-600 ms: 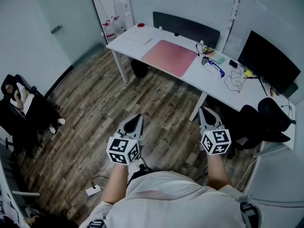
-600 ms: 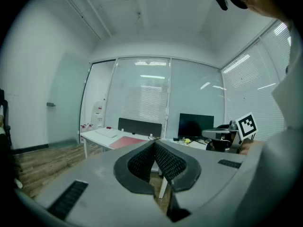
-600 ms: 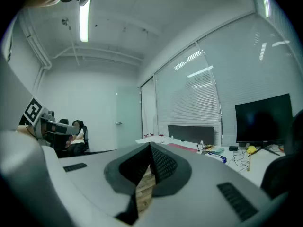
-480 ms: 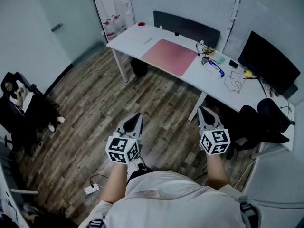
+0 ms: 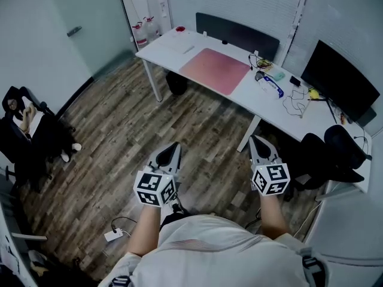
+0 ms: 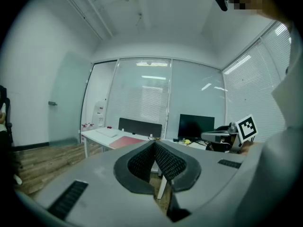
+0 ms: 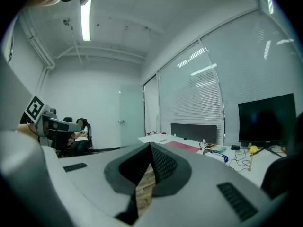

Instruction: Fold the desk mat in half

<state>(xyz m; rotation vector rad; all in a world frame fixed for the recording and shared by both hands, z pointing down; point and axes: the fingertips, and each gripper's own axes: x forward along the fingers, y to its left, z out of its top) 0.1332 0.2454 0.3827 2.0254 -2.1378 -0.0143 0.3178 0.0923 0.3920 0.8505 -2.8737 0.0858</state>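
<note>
The pink desk mat (image 5: 214, 70) lies flat on the white desk (image 5: 170, 48) at the far side of the room, well apart from both grippers. It looks thin, light and floppy, so pinching two corners of one short edge should carry it over. The left gripper (image 5: 174, 146) and right gripper (image 5: 256, 139) hang near the person, jaws pressed together on nothing. Against the earlier frames, mat and grippers keep their places; only the head view drifts slightly.

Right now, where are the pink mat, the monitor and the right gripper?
mat (image 5: 214, 70), head view, middle of its pink top.
monitor (image 5: 338, 79), head view, middle of its screen.
right gripper (image 5: 255, 140), head view, its shut tips.
</note>
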